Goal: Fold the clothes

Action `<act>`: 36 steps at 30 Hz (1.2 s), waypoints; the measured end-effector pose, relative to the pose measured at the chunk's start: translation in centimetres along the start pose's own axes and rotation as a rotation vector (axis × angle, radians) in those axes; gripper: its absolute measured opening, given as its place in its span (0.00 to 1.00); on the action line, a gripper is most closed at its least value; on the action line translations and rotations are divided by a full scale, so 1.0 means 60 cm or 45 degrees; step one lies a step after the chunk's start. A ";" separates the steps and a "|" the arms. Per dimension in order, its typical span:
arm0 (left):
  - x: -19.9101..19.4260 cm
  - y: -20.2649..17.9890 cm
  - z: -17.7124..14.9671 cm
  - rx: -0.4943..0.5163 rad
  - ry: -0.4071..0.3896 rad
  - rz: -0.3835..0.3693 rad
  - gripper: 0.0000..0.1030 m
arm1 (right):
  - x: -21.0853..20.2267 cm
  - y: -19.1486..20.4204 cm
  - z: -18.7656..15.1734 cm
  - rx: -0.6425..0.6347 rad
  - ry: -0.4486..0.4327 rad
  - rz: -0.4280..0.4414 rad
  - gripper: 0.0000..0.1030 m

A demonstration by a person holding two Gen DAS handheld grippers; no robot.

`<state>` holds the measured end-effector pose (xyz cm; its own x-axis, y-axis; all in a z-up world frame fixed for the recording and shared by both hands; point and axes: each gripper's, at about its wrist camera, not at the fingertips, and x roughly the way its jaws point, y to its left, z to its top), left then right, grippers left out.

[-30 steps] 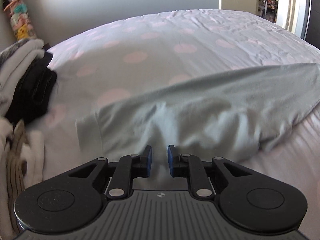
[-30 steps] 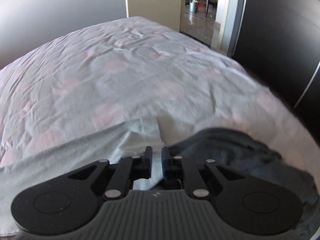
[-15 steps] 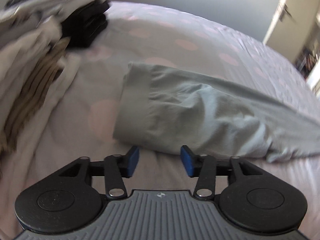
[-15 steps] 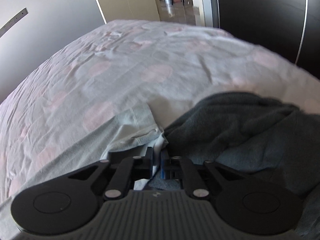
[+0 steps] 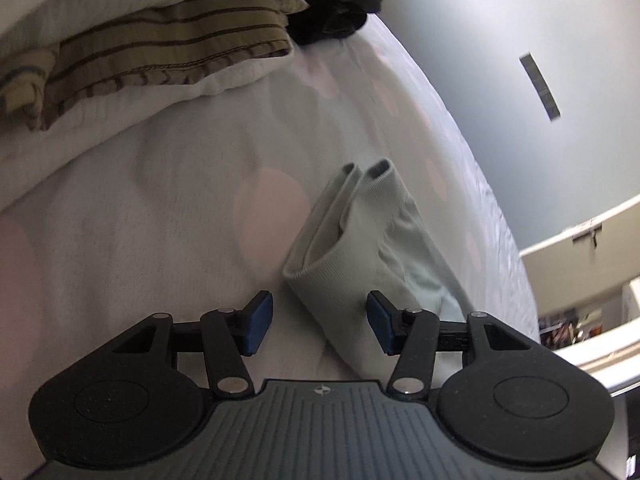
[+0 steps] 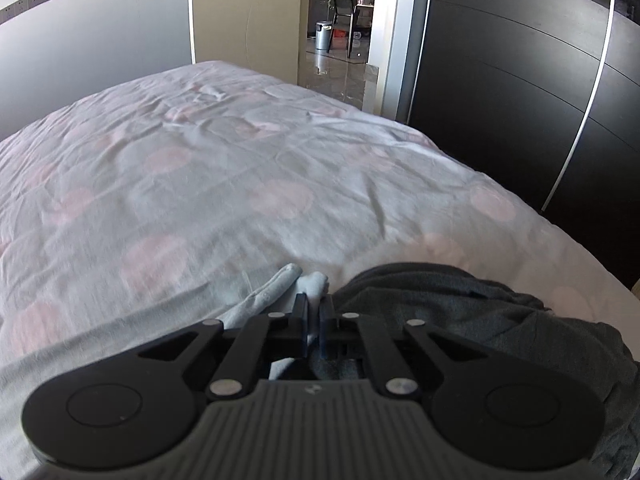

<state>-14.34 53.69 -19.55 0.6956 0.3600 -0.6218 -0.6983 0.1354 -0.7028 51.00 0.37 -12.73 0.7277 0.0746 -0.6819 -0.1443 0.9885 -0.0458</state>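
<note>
A pale green garment (image 5: 360,248) lies on the bed, its ribbed waistband end doubled over and facing me in the left wrist view. My left gripper (image 5: 318,320) is open, its blue pads on either side of the near corner of that waistband without closing on it. In the right wrist view my right gripper (image 6: 314,314) is shut on a bunched end of the same pale garment (image 6: 280,284), which pokes out past the fingertips and trails away to the left over the sheet.
A stack of folded clothes (image 5: 152,44), white, olive-striped and black, sits at the upper left. A dark grey garment (image 6: 480,312) lies crumpled right of my right gripper. The bed sheet (image 6: 224,168) has pink dots. A dark wardrobe (image 6: 520,80) and open doorway stand beyond.
My left gripper let go of the pale garment, opened wide and swung left toward its waistband and the clothes stack. My right gripper stayed shut on the garment's other end, shifting slightly.
</note>
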 end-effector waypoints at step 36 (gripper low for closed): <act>0.011 -0.071 0.041 0.324 -0.062 0.308 0.21 | -0.025 -0.076 0.011 0.385 0.052 0.206 0.30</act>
<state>-11.29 55.65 -16.11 0.5002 0.4528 -0.7381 -0.8659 0.2640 -0.4249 51.00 -4.15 -10.99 0.6832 0.2340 -0.6918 -0.0458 0.9591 0.2792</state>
